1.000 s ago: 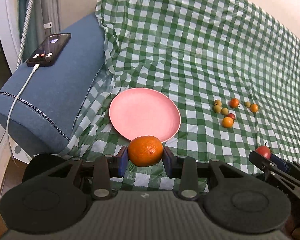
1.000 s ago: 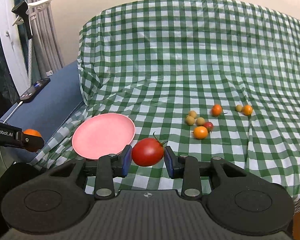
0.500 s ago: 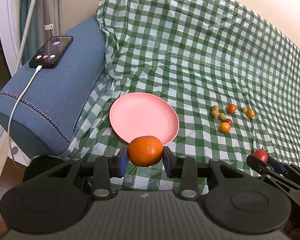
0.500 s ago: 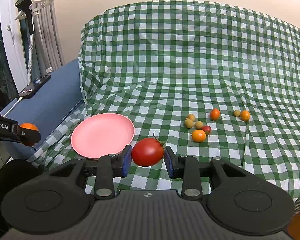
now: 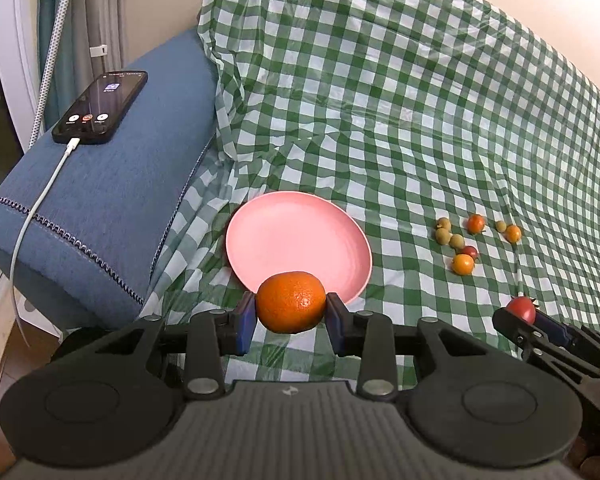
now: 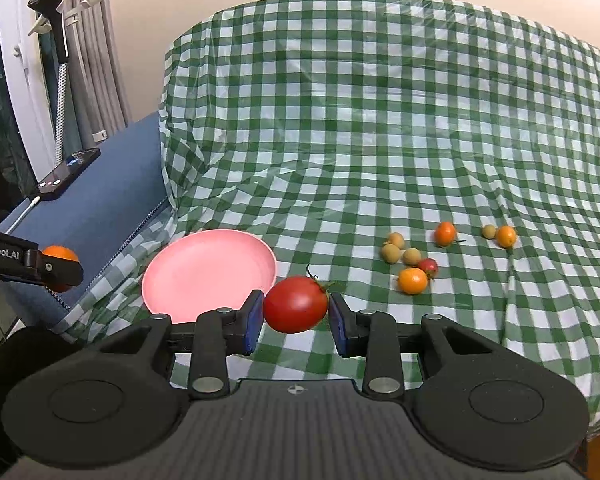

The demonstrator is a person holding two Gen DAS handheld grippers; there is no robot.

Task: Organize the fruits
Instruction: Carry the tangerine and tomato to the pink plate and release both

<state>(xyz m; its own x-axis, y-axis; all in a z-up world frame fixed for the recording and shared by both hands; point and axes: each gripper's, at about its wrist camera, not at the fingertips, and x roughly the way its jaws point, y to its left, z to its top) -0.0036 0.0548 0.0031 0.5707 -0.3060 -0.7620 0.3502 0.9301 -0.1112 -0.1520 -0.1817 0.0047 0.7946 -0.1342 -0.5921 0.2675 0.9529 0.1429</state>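
My left gripper [image 5: 291,315] is shut on an orange tangerine [image 5: 291,301], held just before the near rim of an empty pink plate [image 5: 296,240]. In the right wrist view my right gripper [image 6: 295,316] is shut on a red tomato [image 6: 296,303] with a green stem, to the right of the pink plate [image 6: 204,276]. Each gripper shows in the other's view: the tomato [image 5: 521,309] at the lower right, the tangerine [image 6: 58,255] at the far left. Several small orange, red and tan fruits [image 6: 412,262] lie loose on the green checked cloth [image 6: 380,140].
A blue cushion [image 5: 100,208] lies left of the plate with a black phone [image 5: 100,107] on it, plugged into a white cable [image 5: 40,208]. Curtains and a white frame [image 6: 16,80] stand at the far left. The cloth rises in folds behind the plate.
The left wrist view has drawn back a little: plate and small fruits sit lower and slightly smaller. Both grips are unchanged. The right gripper has barely moved.
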